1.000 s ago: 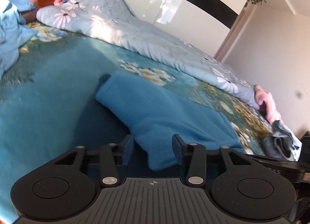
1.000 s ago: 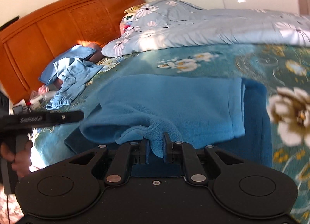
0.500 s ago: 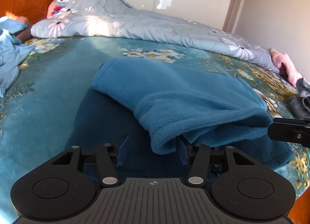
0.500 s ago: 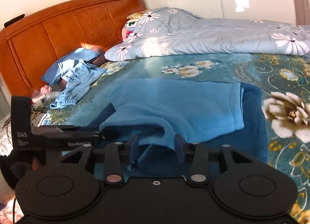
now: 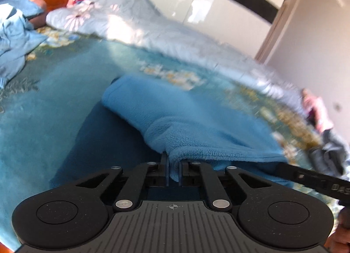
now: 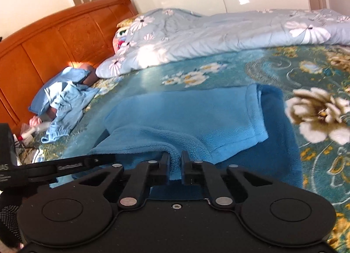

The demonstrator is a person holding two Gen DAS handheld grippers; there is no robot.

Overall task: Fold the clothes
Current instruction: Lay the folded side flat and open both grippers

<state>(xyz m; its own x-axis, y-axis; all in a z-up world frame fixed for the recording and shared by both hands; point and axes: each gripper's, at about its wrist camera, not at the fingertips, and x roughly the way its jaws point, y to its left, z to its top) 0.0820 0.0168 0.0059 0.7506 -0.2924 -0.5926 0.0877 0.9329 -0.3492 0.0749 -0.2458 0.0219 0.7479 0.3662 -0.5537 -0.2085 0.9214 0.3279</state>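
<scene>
A blue fleece garment (image 5: 196, 121) lies folded over on the teal floral bedspread (image 5: 54, 99). My left gripper (image 5: 174, 165) is shut on the garment's near edge, with fleece pinched between its fingers. My right gripper (image 6: 175, 161) is shut on the same near edge of the garment (image 6: 186, 117) further along. The right gripper's body shows at the lower right of the left wrist view (image 5: 312, 178). The left gripper shows at the lower left of the right wrist view (image 6: 65, 167).
A pale floral quilt (image 6: 218, 34) is heaped along the far side of the bed. Light blue clothes (image 6: 65, 102) lie near the orange wooden headboard (image 6: 54, 43). Pink and dark clothes (image 5: 321, 126) sit at the bed's far right end.
Both grippers were open around the garment's near edge half a second ago. Both have now closed on the fleece edge.
</scene>
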